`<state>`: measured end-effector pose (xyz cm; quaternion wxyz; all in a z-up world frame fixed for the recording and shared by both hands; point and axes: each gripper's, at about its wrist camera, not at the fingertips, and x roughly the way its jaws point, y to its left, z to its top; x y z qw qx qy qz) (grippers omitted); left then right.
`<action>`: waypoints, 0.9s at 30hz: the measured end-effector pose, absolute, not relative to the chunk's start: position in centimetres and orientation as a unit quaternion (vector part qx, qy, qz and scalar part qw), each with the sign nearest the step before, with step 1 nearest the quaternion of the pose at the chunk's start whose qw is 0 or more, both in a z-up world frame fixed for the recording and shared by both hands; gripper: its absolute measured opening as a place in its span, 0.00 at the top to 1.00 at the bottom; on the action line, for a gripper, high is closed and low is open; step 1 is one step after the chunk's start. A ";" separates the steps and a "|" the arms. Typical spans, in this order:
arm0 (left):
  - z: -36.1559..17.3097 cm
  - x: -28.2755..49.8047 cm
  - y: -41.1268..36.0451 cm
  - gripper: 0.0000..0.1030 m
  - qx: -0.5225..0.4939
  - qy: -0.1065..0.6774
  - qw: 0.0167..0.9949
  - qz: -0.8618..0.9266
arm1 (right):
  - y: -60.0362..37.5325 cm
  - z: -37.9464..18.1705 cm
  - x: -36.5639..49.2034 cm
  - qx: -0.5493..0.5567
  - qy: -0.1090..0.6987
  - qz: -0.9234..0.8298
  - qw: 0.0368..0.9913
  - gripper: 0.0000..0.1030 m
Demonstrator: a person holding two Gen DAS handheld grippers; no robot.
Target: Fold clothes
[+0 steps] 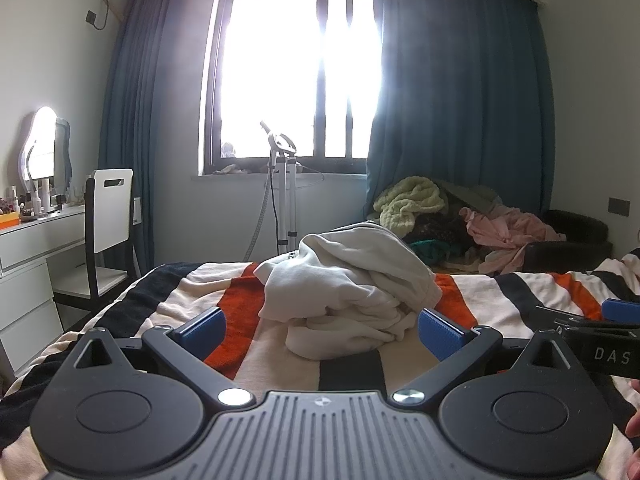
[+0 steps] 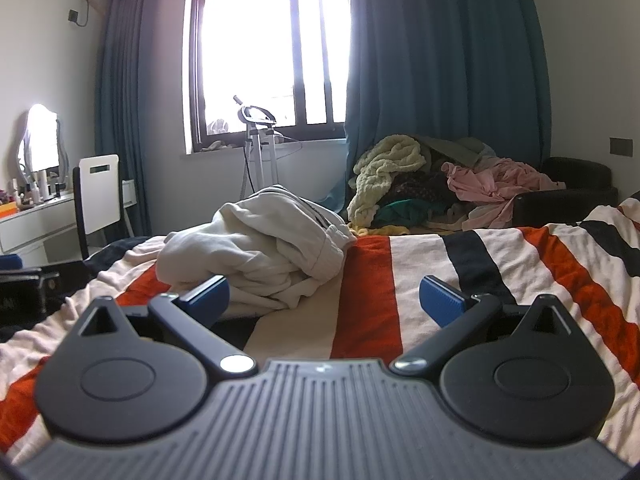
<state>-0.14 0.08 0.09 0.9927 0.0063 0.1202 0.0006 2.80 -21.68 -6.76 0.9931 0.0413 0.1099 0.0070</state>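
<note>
A crumpled cream-white garment (image 1: 352, 284) lies in a heap on the striped bed cover (image 1: 520, 296). My left gripper (image 1: 320, 330) is open just in front of it, its blue pads (image 1: 206, 328) wide apart and nothing between them. In the right wrist view the same garment (image 2: 260, 248) sits ahead and to the left. My right gripper (image 2: 324, 298) is open too, low over the striped bed cover (image 2: 492, 272), with its left pad close to the garment's edge. The right gripper's body (image 1: 600, 340) shows at the right edge of the left wrist view.
A pile of mixed clothes (image 1: 460, 220) lies past the bed's far side by a dark armchair (image 1: 576, 232). A garment steamer stand (image 1: 284, 200) is under the window. At the left stand a white dresser (image 1: 36, 240) and a chair (image 1: 108, 224). A hand (image 1: 634, 440) shows at the right edge.
</note>
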 end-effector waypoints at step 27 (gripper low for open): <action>-2.1 2.2 0.3 0.00 0.017 0.185 0.982 0.019 | -23.3 -3.0 4.3 0.090 0.110 -0.006 0.990 0.00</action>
